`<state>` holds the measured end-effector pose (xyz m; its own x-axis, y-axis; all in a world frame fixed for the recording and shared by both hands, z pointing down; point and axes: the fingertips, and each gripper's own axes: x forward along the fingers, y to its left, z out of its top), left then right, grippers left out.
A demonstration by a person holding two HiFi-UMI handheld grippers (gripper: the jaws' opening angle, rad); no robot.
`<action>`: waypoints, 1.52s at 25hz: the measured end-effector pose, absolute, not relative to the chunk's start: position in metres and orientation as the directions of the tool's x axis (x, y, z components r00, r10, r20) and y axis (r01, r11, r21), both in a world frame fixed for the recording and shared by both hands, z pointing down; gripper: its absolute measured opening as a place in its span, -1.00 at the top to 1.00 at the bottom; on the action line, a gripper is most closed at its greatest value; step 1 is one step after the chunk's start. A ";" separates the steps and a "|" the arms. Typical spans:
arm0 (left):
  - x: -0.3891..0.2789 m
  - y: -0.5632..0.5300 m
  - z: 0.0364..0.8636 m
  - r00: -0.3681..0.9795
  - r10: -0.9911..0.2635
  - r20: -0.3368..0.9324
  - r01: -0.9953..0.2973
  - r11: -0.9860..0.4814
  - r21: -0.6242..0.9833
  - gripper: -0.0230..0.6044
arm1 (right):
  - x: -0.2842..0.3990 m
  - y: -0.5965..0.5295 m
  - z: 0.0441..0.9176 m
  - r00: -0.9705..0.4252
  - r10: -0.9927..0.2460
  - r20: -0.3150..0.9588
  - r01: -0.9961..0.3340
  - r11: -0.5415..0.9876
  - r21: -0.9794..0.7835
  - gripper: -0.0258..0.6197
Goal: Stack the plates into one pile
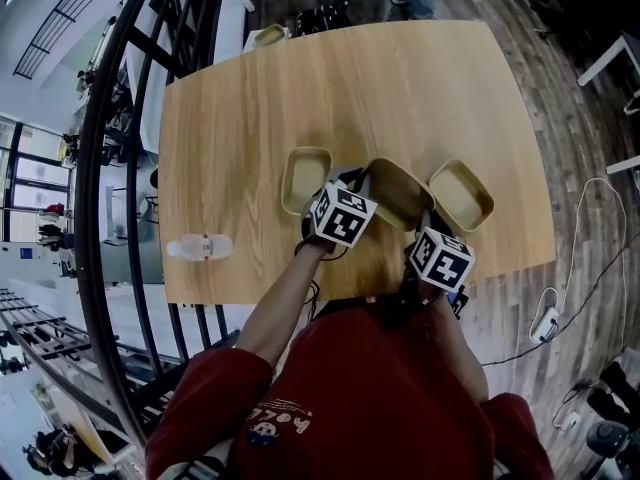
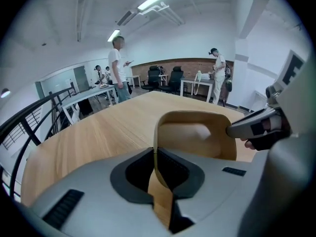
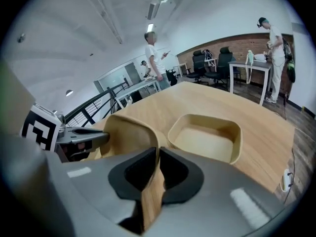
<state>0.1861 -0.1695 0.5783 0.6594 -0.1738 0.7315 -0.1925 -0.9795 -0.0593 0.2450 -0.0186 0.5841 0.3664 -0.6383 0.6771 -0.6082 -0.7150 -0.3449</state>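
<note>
Three tan square plates are on or over the wooden table. The middle plate is tilted and held by both grippers. My left gripper is shut on its left rim, and the left gripper view shows that rim pinched between the dark pads. My right gripper is shut on the plate's near right rim. The left plate and the right plate lie flat on the table. In the right gripper view, the right plate sits just beyond the held one.
A clear bottle lies near the table's front left edge. A small tan dish sits off the far left corner. A black railing runs along the left. Cables and a power strip lie on the floor at right. People stand beyond the table.
</note>
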 end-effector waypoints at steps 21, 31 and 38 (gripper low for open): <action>0.086 -0.203 0.509 0.673 -0.498 0.547 -0.581 -0.813 -0.025 0.84 | 0.215 -0.101 0.512 0.262 -0.818 0.513 -0.879 -0.422 -0.224 0.86; 0.038 -0.210 0.509 0.615 -0.567 0.548 -0.692 -0.721 0.029 0.85 | 0.189 -0.143 0.495 0.167 -0.857 0.488 -0.948 -0.275 -0.158 0.87; 0.013 -0.210 0.522 0.586 -0.572 0.575 -0.738 -0.670 0.086 0.85 | 0.173 -0.177 0.498 0.092 -0.849 0.521 -0.982 -0.165 -0.096 0.87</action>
